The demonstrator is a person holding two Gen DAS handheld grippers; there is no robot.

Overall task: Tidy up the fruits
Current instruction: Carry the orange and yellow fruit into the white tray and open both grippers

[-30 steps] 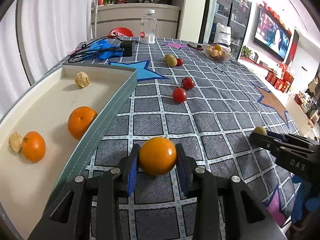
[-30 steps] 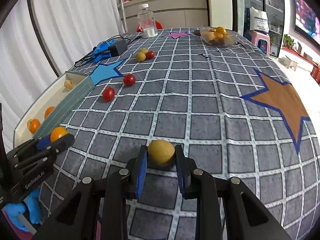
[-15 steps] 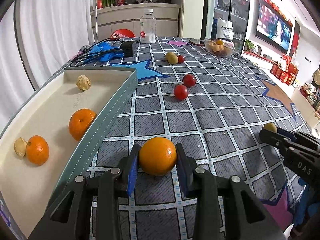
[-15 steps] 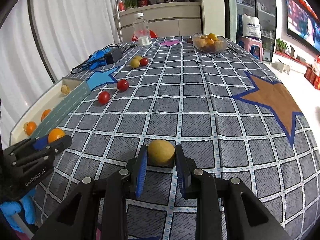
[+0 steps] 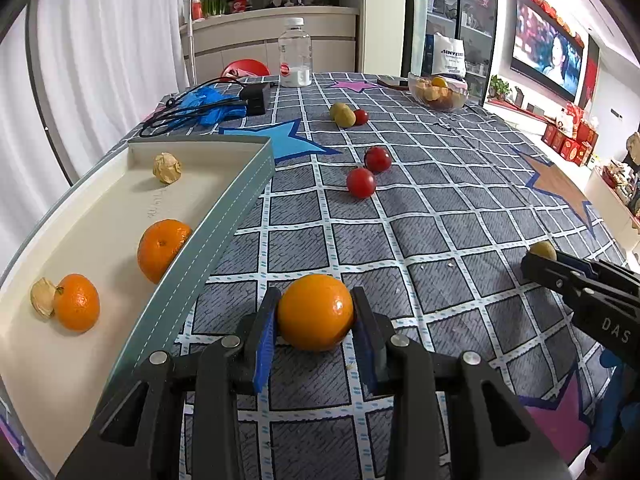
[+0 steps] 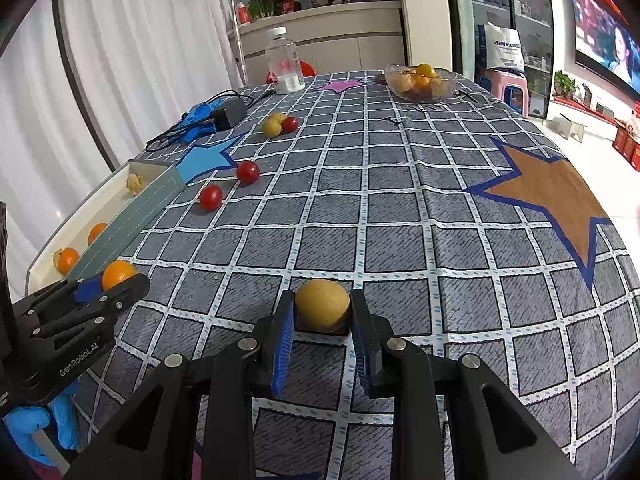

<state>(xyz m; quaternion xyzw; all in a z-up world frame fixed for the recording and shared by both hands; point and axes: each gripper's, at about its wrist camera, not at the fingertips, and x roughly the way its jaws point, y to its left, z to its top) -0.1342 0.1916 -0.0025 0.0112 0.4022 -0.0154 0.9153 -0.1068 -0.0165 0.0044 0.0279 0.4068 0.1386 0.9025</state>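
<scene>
My left gripper (image 5: 316,316) is shut on an orange (image 5: 316,312) just right of the long side wall of the cream tray (image 5: 224,216). The tray holds two oranges (image 5: 162,242) (image 5: 76,307) and two husked fruits (image 5: 167,167). My right gripper (image 6: 322,316) is shut on a yellow-brown round fruit (image 6: 322,310) over the checked tablecloth. Two red tomatoes (image 5: 362,183) (image 5: 378,159) lie mid-table, and two yellow-green fruits with a third tomato (image 5: 345,115) lie farther back. In the right wrist view the left gripper (image 6: 116,280) shows at the left with its orange.
A glass bowl of fruit (image 5: 438,90) and a water bottle (image 5: 295,53) stand at the far end. A black adapter with cables and blue gloves (image 5: 216,106) lie at the far left. The table's right edge drops to the floor (image 6: 592,136).
Both grippers keep their fruit. The views have pitched up slightly, so more of the room shows; the grippers have shifted little over the cloth.
</scene>
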